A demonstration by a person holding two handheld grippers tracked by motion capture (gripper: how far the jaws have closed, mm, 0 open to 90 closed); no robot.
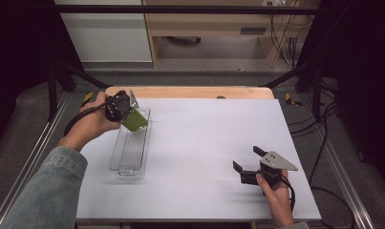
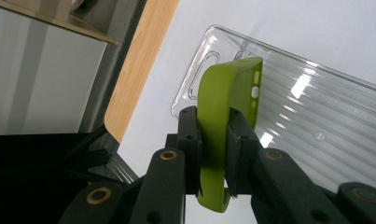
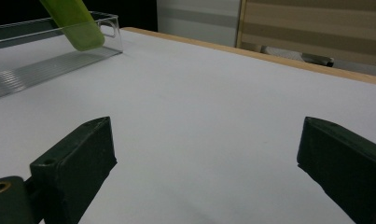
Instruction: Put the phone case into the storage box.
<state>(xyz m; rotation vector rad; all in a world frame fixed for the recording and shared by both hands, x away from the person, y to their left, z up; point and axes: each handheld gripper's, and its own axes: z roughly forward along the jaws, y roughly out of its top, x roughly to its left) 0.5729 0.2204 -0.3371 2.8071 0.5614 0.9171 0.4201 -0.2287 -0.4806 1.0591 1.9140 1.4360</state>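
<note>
Left hand-held gripper [image 2: 212, 140] clamps green phone case [image 2: 223, 107] over clear tray [image 2: 325, 121]; right [image 1: 249, 160] gapes

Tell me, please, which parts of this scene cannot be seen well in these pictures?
- Green phone case: in the left gripper view the jaws of the left hand-held gripper cover its middle; in the right gripper view the top edge cuts it off.
- Clear tray: the left gripper view's right edge crops it, and the case hides part of its floor.
- Right hand-held gripper: open, its handle wrapped by the hand.
</note>
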